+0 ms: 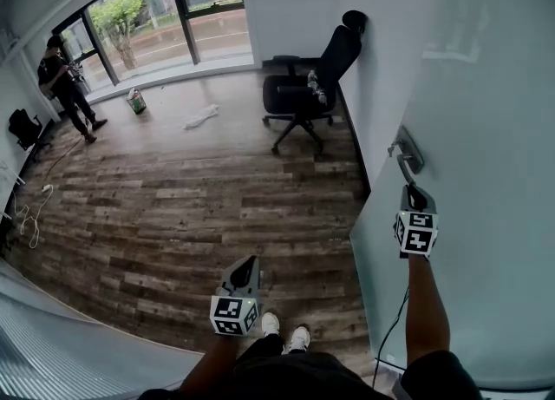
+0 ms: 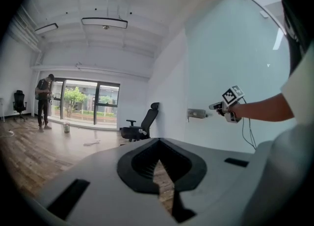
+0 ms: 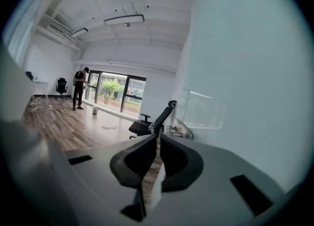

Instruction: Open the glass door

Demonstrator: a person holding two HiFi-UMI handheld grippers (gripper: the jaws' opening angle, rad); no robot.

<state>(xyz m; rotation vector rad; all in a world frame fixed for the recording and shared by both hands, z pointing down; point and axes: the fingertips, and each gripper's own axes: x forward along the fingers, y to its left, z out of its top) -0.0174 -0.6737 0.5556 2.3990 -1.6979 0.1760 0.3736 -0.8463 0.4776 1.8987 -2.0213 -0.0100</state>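
Head view, left gripper (image 1: 248, 266): held low over the floor (image 1: 173, 207), just ahead of the shoes (image 1: 284, 331), well apart from the door.
Head view, right gripper (image 1: 409, 188): raised higher, pointing at the door handle (image 1: 406, 154), tips right at the lever's near end.
Head view, glass door (image 1: 486, 129): frosted pale pane to the right of the right gripper, handle mounted near the door's edge.
Head view, office chair (image 1: 308, 86): well beyond the right gripper, backed against the wall.
Head view, person (image 1: 65, 86): far beyond the left gripper, standing by the windows (image 1: 165, 16).
Left gripper view, left gripper (image 2: 157, 161): closed, tips meeting, nothing between them, only floor seen through the gap below the tips.
Left gripper view, right gripper (image 2: 214, 106): up and to the right of the left gripper's tips, nose against the door handle (image 2: 196, 113).
Left gripper view, glass door (image 2: 230, 58): right of the tips, well apart from them.
Left gripper view, office chair (image 2: 142, 124): straight ahead, far past the tips.
Right gripper view, right gripper (image 3: 158, 136): nearly closed, a thin slit left between the pads, only floor showing through it, nothing clamped.
Right gripper view, door handle (image 3: 182, 131): blurred pale shape just past the tips, on their right, not between them.
Right gripper view, glass door (image 3: 245, 73): close along the right side of the gripper.
Right gripper view, office chair (image 3: 154, 122): in line with the tips, far behind them.
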